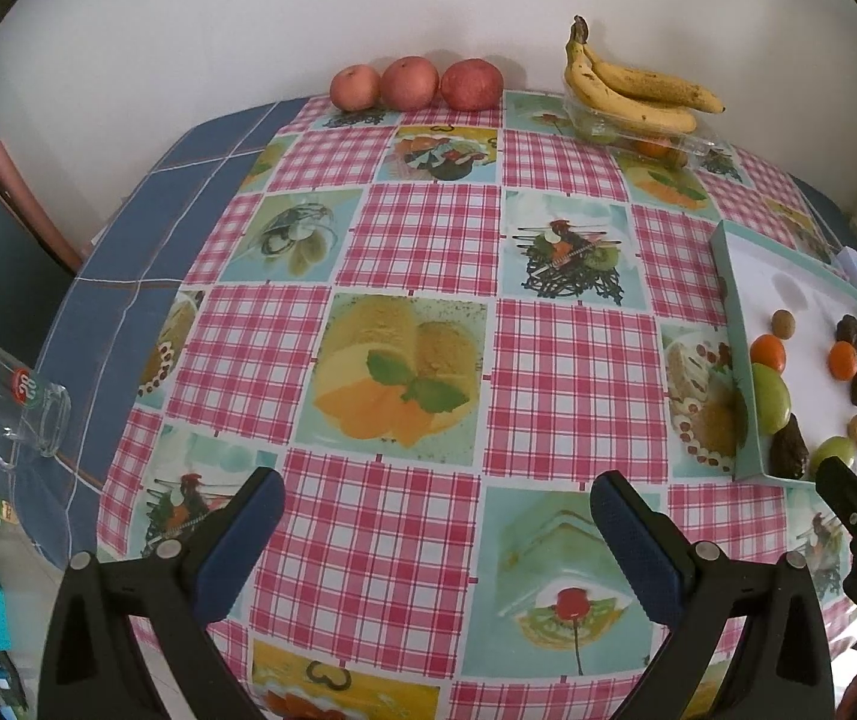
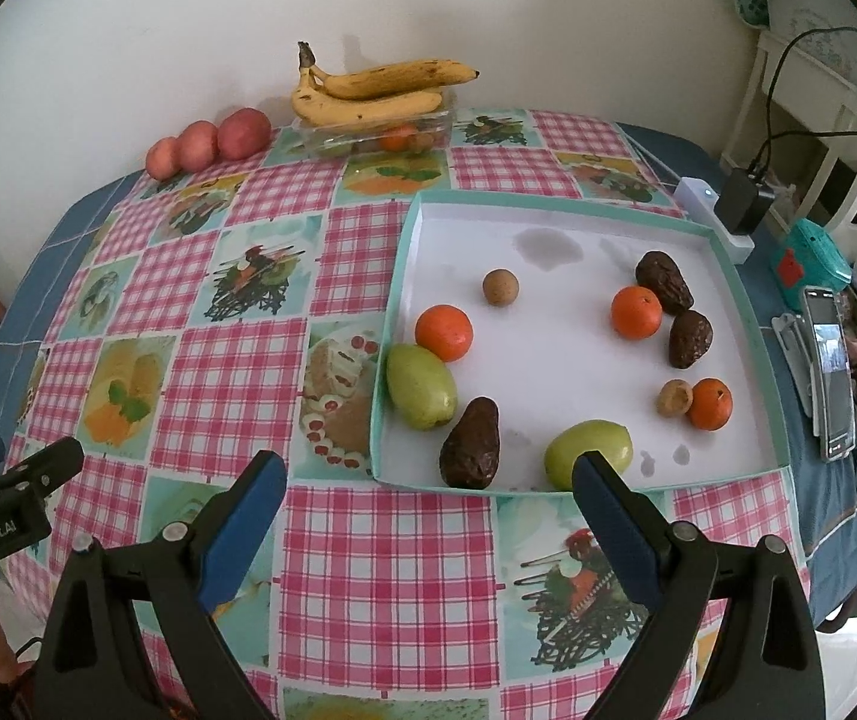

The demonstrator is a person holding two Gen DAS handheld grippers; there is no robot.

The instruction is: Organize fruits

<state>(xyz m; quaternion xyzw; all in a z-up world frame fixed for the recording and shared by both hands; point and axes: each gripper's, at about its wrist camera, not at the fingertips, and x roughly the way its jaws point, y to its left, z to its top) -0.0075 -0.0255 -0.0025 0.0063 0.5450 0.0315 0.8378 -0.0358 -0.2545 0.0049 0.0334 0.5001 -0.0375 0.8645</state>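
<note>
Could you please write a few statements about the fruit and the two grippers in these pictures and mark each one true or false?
1. The bananas lie on top of a clear plastic container. True.
2. Three oranges sit in the white tray. True.
3. The right gripper is shut on a green fruit. False: it is open and holds nothing; the nearest green fruit lies loose in the tray.
4. The red apples are inside the tray. False: they stand in a row on the tablecloth by the wall.
5. The left gripper is open above the tablecloth. True.
6. The glass mug stands upright. False: it lies on its side.
</note>
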